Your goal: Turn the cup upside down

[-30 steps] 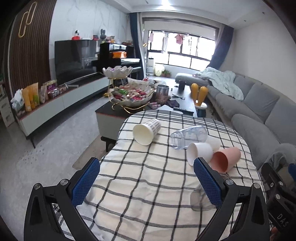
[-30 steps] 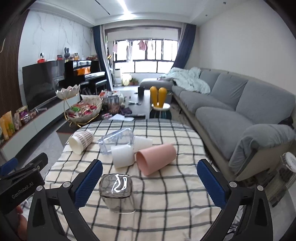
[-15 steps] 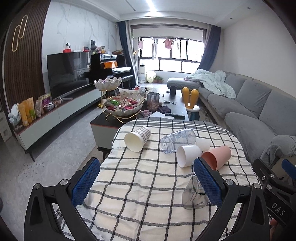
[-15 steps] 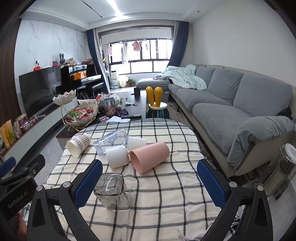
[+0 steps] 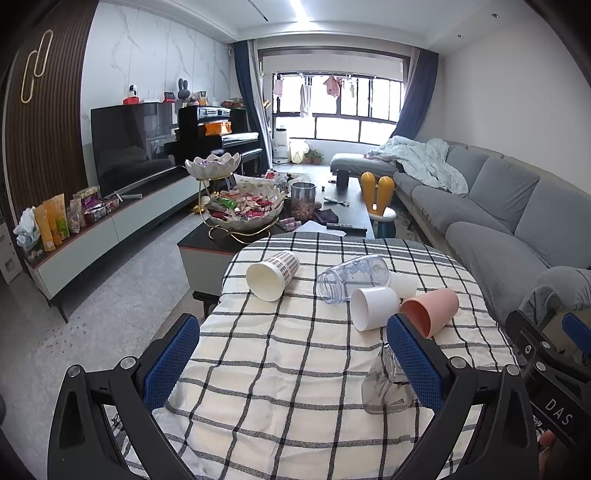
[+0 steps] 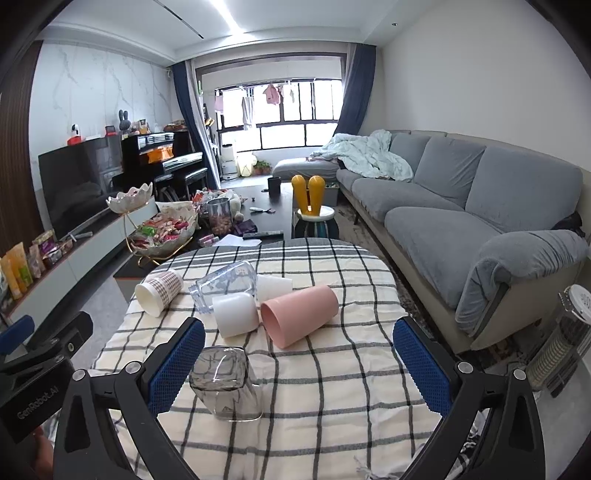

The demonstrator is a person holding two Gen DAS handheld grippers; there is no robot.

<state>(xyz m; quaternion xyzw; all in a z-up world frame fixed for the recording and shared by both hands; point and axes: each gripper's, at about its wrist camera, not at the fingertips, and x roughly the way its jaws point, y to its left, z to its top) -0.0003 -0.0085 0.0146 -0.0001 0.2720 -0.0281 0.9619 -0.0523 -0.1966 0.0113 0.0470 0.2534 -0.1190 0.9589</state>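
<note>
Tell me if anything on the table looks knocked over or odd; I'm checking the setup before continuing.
Five cups lie tipped on their sides on the checked cloth: the plaid paper cup, a clear cup, two white cups, and the pink cup. The smoky glass cup stands mouth-down. Nothing looks spilled or broken.

Bright daylight from the rear window (image 6: 280,114), ceiling strip light (image 6: 207,22) glaring, soft shadows, sharp focus, strong fisheye curvature, black vignetted corners.

Checked-cloth table (image 6: 332,369): 5 cups lying sideways (image 6: 299,314), 1 smoky glass inverted (image 6: 227,384).
</note>
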